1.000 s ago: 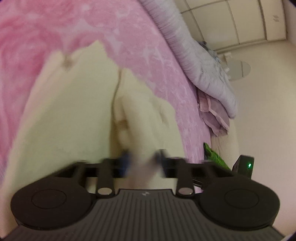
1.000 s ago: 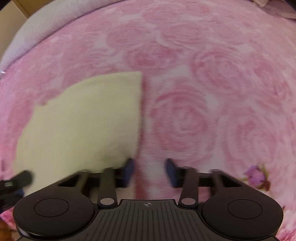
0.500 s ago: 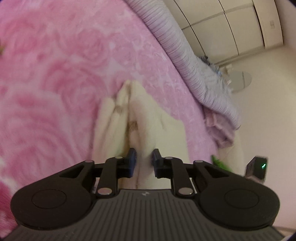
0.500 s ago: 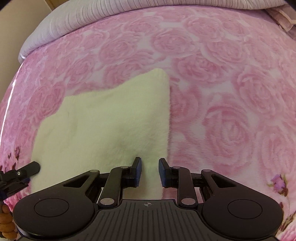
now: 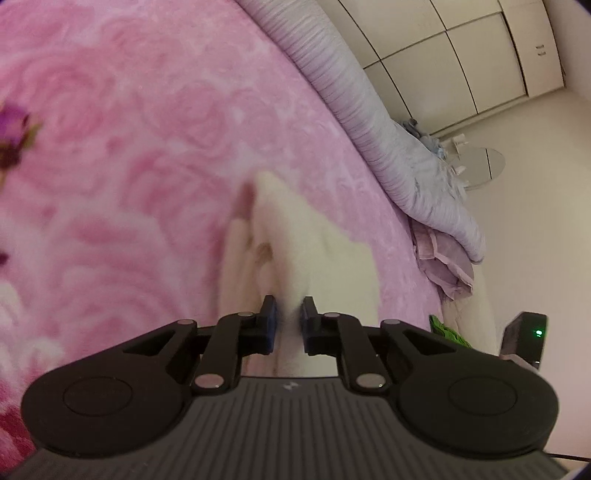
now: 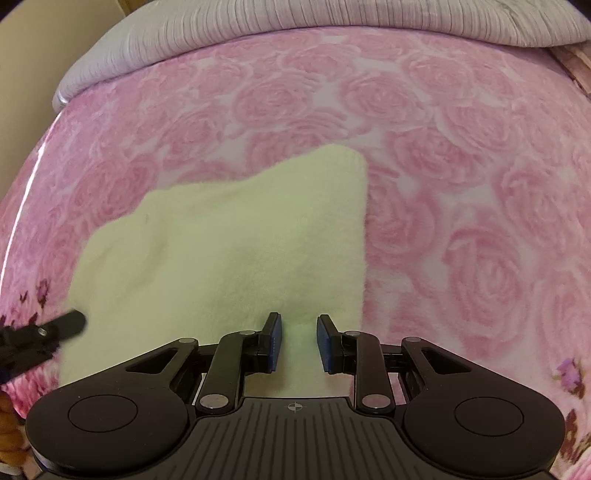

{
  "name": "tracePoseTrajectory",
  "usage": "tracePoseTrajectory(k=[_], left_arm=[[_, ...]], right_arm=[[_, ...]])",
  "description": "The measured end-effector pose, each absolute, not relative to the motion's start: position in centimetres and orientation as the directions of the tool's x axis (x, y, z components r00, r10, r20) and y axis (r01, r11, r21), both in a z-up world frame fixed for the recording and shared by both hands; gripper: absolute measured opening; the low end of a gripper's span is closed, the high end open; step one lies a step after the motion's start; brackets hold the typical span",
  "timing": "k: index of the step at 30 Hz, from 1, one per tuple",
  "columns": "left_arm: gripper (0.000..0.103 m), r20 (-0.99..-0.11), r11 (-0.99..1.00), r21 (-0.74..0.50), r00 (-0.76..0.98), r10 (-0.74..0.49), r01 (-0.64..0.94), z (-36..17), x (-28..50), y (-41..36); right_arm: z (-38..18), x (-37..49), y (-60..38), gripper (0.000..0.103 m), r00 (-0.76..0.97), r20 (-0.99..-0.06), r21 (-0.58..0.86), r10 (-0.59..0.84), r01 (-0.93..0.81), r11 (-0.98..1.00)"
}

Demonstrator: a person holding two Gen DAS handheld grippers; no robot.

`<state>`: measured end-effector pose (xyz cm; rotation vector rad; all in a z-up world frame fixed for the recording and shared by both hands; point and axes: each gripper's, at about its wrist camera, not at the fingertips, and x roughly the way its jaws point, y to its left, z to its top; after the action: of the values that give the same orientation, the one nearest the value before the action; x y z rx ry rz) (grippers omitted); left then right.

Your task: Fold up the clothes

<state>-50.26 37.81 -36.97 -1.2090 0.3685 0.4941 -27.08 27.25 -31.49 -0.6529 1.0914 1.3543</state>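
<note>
A cream fleece garment (image 6: 236, 258) lies on the pink rose blanket (image 6: 461, 184), folded, with a straight right edge. My right gripper (image 6: 297, 321) sits at its near edge, pointing steeply down. The jaws stand narrow with cloth filling the gap, so it looks shut on the fabric. In the left wrist view the garment (image 5: 295, 243) is bunched into a narrow, blurred ridge. It runs between the jaws of my left gripper (image 5: 289, 310), which are closing on it. One finger of the left gripper (image 6: 62, 325) shows at the garment's left edge in the right wrist view.
A striped lilac-grey duvet (image 5: 369, 118) is heaped along the bed's far side (image 6: 295, 22). Pink clothes (image 5: 443, 266) lie at its end. A green item (image 5: 447, 328) and a black device with a green light (image 5: 524, 336) sit off the bed's edge, with wardrobe doors (image 5: 461, 55) beyond.
The right jaws narrowed onto the garment's near edge, and the view pulled back over the bed. In the left view the broad spread cloth became a narrow bunched ridge as that hand swept sideways.
</note>
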Motion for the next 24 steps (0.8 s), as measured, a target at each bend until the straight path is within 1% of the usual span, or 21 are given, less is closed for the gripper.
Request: tracePoseTrajectory(k=[2, 4, 5, 6, 8, 10, 11, 12, 14, 16, 17, 18, 20, 22, 23, 24], left_arm=[[0.011, -0.513, 0.267, -0.798, 0.841, 0.172, -0.541, -37.3, -50.4, 37.9], [0.011, -0.536, 0.304, -0.764, 0.822, 0.191, -0.569, -37.1, -50.0, 37.7], [0.014, -0.552, 0.328, -0.741, 0.809, 0.201, -0.586, -36.8, -49.9, 37.3], [0.018, -0.566, 0.351, -0.716, 0.796, 0.212, -0.603, -36.5, -49.8, 37.0], [0.022, -0.584, 0.360, -0.693, 0.779, 0.228, -0.624, -35.6, -49.9, 36.2], [0.024, -0.579, 0.341, -0.700, 0.778, 0.243, -0.627, -34.7, -51.1, 35.2], [0.031, -0.573, 0.328, -0.709, 0.781, 0.247, -0.624, -34.4, -51.9, 34.5], [0.037, -0.571, 0.315, -0.718, 0.784, 0.245, -0.621, -34.2, -52.6, 33.7], [0.041, -0.572, 0.289, -0.733, 0.788, 0.229, -0.616, -34.0, -54.0, 32.2], [0.041, -0.572, 0.266, -0.747, 0.793, 0.210, -0.610, -33.8, -55.4, 30.6], [0.044, -0.567, 0.257, -0.757, 0.799, 0.199, -0.601, -33.8, -56.0, 29.9], [0.050, -0.558, 0.244, -0.771, 0.808, 0.188, -0.589, -33.9, -56.6, 29.2], [0.057, -0.543, 0.216, -0.793, 0.822, 0.172, -0.570, -34.2, -57.0, 28.5], [0.057, -0.531, 0.194, -0.810, 0.832, 0.160, -0.554, -34.9, -56.7, 28.3], [0.053, -0.521, 0.188, -0.818, 0.838, 0.162, -0.544, -35.2, -56.5, 28.3], [0.036, -0.514, 0.188, -0.821, 0.841, 0.167, -0.539, -35.5, -56.3, 28.4]], right_arm=[[-31.6, -26.8, 27.0, 0.026, -0.138, -0.884, 0.232, 0.447, -0.959, 0.165], [-31.9, -26.8, 26.9, 0.026, -0.140, -0.877, 0.236, 0.460, -0.959, 0.159], [-32.0, -26.6, 26.9, 0.026, -0.145, -0.872, 0.243, 0.467, -0.957, 0.157], [-32.1, -26.3, 26.8, 0.027, -0.151, -0.866, 0.256, 0.476, -0.953, 0.163], [-31.9, -25.1, 25.9, 0.027, -0.170, -0.847, 0.309, 0.503, -0.929, 0.206], [-31.3, -24.1, 24.1, 0.034, -0.183, -0.819, 0.352, 0.545, -0.909, 0.224], [-31.1, -23.6, 22.9, 0.043, -0.184, -0.807, 0.364, 0.561, -0.903, 0.228], [-30.9, -23.3, 21.6, 0.049, -0.183, -0.798, 0.373, 0.574, -0.898, 0.232], [-31.0, -22.7, 19.0, 0.051, -0.188, -0.783, 0.395, 0.593, -0.887, 0.239], [-31.1, -22.3, 16.9, 0.051, -0.192, -0.771, 0.418, 0.607, -0.871, 0.256], [-31.2, -22.2, 16.0, 0.051, -0.192, -0.767, 0.429, 0.612, -0.863, 0.268], [-31.3, -22.1, 15.2, 0.051, -0.191, -0.763, 0.439, 0.617, -0.854, 0.278], [-31.4, -22.1, 14.4, 0.051, -0.186, -0.758, 0.454, 0.626, -0.839, 0.299], [-31.5, -22.2, 14.2, 0.051, -0.177, -0.753, 0.463, 0.633, -0.826, 0.320], [-31.4, -22.4, 14.3, 0.051, -0.172, -0.756, 0.460, 0.632, -0.826, 0.325], [-31.4, -22.4, 14.4, 0.051, -0.169, -0.759, 0.457, 0.629, -0.827, 0.329]])
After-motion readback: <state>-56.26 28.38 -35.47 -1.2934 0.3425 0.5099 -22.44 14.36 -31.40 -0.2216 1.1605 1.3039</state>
